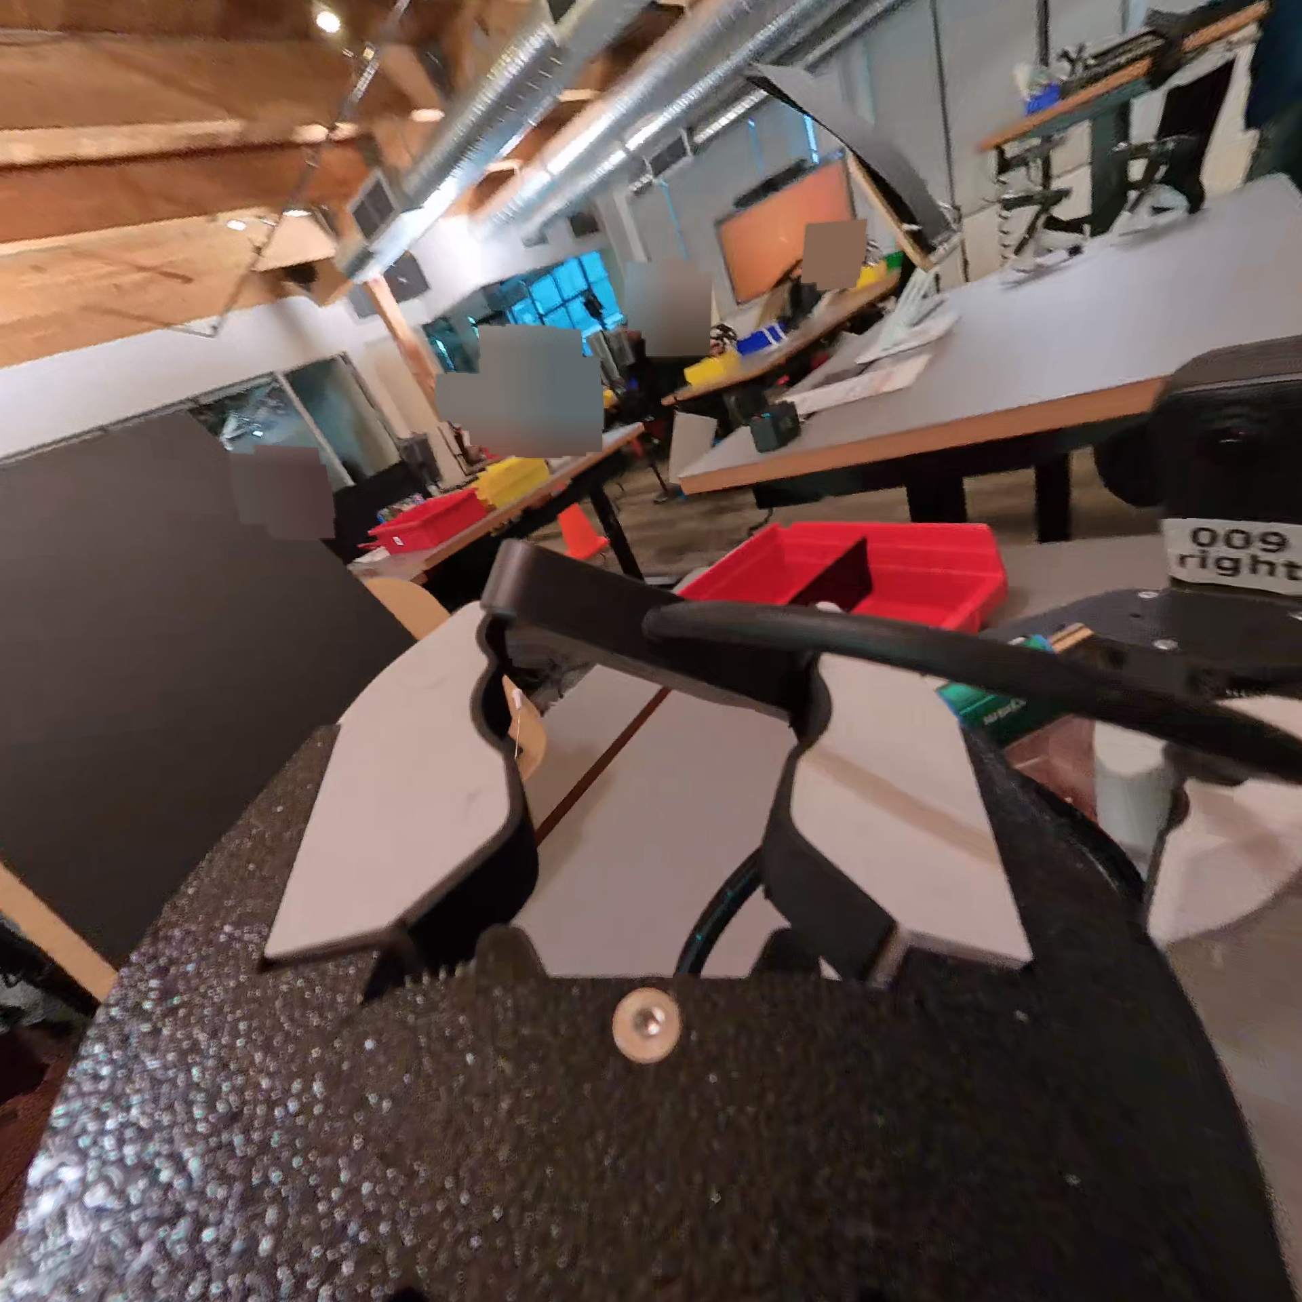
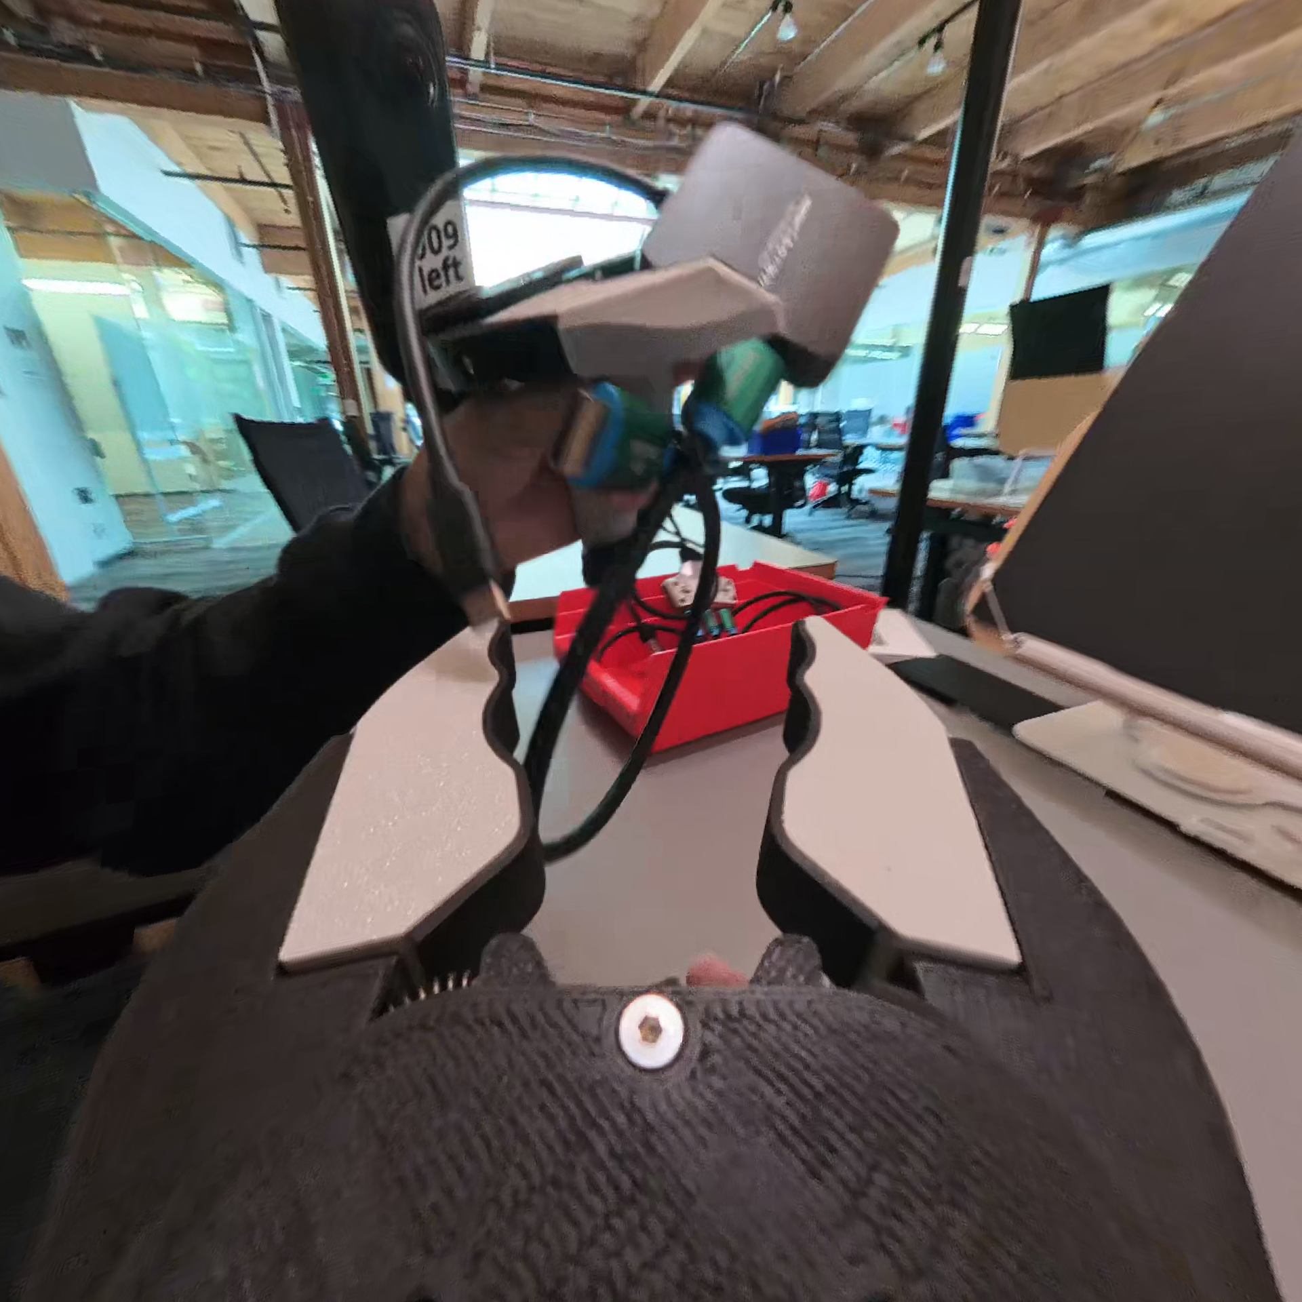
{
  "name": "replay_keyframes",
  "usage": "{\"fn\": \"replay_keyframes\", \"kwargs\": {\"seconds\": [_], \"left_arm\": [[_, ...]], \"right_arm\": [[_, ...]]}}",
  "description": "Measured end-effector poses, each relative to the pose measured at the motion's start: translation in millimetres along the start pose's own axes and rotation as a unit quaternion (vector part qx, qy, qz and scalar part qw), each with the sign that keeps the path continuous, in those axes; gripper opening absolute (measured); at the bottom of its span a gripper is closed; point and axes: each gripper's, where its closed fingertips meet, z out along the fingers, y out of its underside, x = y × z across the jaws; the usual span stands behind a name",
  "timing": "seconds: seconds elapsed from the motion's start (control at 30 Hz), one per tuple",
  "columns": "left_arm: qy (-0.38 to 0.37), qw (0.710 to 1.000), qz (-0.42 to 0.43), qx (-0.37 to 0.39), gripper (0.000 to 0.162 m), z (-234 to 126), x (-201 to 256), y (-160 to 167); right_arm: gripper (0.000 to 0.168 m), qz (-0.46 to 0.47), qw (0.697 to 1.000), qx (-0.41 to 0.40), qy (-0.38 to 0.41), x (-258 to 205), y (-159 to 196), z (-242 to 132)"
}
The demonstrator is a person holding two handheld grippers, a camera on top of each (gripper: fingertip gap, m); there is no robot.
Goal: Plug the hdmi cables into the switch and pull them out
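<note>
My left gripper (image 1: 648, 634) is shut on the flat dark grey HDMI switch (image 1: 606, 620) and holds it in the air above the table. In the right wrist view the left gripper (image 2: 747, 310) clamps the switch (image 2: 768, 225). One green-and-blue HDMI plug (image 2: 740, 387) sits in the switch's lower edge. A second plug (image 2: 613, 437) hangs free beside it with its metal end bare. Their black cables (image 2: 563, 704) droop to the table between my right gripper's fingers. My right gripper (image 2: 652, 704) is open and empty, below the switch.
A red bin (image 2: 704, 676) with more cables and plugs stands on the grey table (image 2: 669, 810) behind the hanging cables; it also shows in the left wrist view (image 1: 881, 563). A dark leaning board (image 2: 1162, 493) and a black pole (image 2: 951, 282) stand at right. A person's black sleeve (image 2: 211, 669) is at left.
</note>
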Motion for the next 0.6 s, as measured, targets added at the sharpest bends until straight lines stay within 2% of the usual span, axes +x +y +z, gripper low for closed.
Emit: {"fn": "replay_keyframes", "kwargs": {"seconds": [0.1, 0.2, 0.3, 0.43, 0.53, 0.6], "left_arm": [[-0.03, 0.999, -0.009, 0.038, 0.078, 9.0, 19.1, -0.7], [-0.059, 0.996, -0.038, 0.054, 0.078, 16.1, 33.0, 4.6], [-0.092, 0.989, -0.067, 0.092, 0.079, 18.4, 38.2, 9.7], [-0.078, 0.987, -0.108, 0.086, 0.079, 18.4, 43.7, 29.1], [-0.006, 0.99, -0.137, 0.03, 0.085, 15.7, 59.2, 51.3], [0.049, 0.99, -0.126, -0.044, 0.094, 8.6, 70.6, 79.5]], "right_arm": [[0.059, -0.071, 0.997, -0.007, 0.025, 6.1, -2.0, -6.7], [0.024, -0.085, 0.993, 0.044, 0.065, 17.9, -19.7, -17.3], [0.019, -0.115, 0.987, 0.065, 0.093, 26.6, -28.7, -26.9], [0.016, -0.216, 0.969, -0.03, 0.115, 34.8, -14.3, -33.7], [0.015, -0.305, 0.939, -0.093, 0.127, 43.1, -3.0, -42.3], [0.015, -0.314, 0.935, -0.11, 0.123, 47.8, -1.5, -49.9]]}}
